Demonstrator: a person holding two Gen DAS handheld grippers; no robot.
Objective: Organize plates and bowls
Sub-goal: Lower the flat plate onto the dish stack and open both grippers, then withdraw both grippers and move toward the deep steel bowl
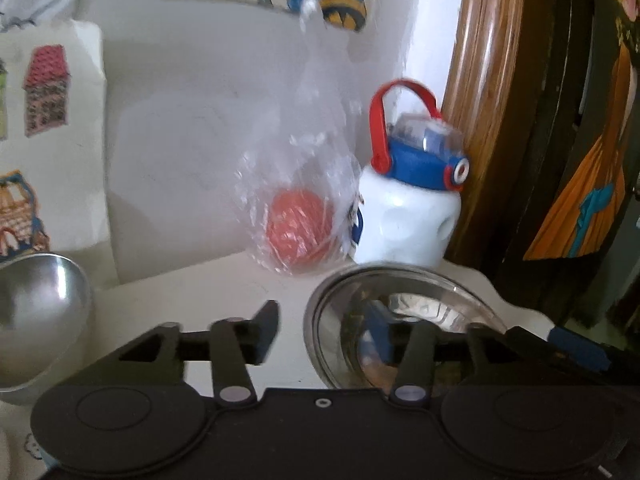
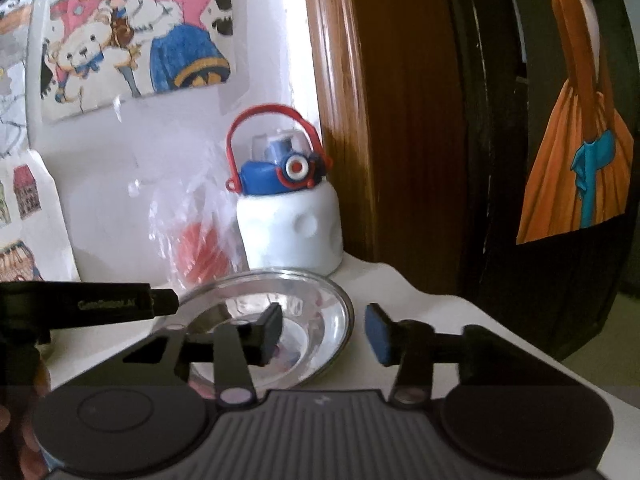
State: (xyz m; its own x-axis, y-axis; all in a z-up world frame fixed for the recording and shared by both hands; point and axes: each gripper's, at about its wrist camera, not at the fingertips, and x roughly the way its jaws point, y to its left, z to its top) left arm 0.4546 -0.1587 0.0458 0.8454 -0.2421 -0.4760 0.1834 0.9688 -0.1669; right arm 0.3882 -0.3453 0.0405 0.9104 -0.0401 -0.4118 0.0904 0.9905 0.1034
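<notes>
On the left of the left wrist view a steel bowl (image 1: pixel 38 320) sits on the white table (image 1: pixel 224 292), its hollow facing up and partly cut by the edge of the picture. Behind it, papers with coloured house drawings (image 1: pixel 44 92) lean on the wall. The left hand-held gripper (image 1: pixel 322 334) is wide apart: its left finger is over bare table, its right finger is over a shallow steel plate (image 1: pixel 404 292), and it holds nothing. The plate lies flat on the table, right of the bowl and well apart from it. Just behind the plate stands a clear plastic bag (image 1: pixel 296 200) with a red round thing inside, and beside the bag, on its right, a white bottle (image 1: pixel 408 220) with a blue lid and a red handle. Further right there is a brown wooden frame (image 1: pixel 480 100). In the right wrist view the other gripper's body comes in from the left edge, next to the plate (image 2: pixel 320 292). The right hand-held gripper (image 2: pixel 324 334) is also wide and empty: its left finger is above the plate's inside, its blue-padded right finger above the table (image 2: pixel 440 308) just right of the rim. I cannot tell if any finger touches the plate. The bag (image 2: pixel 192 220) and the bottle (image 2: pixel 292 232) stand behind the plate.
</notes>
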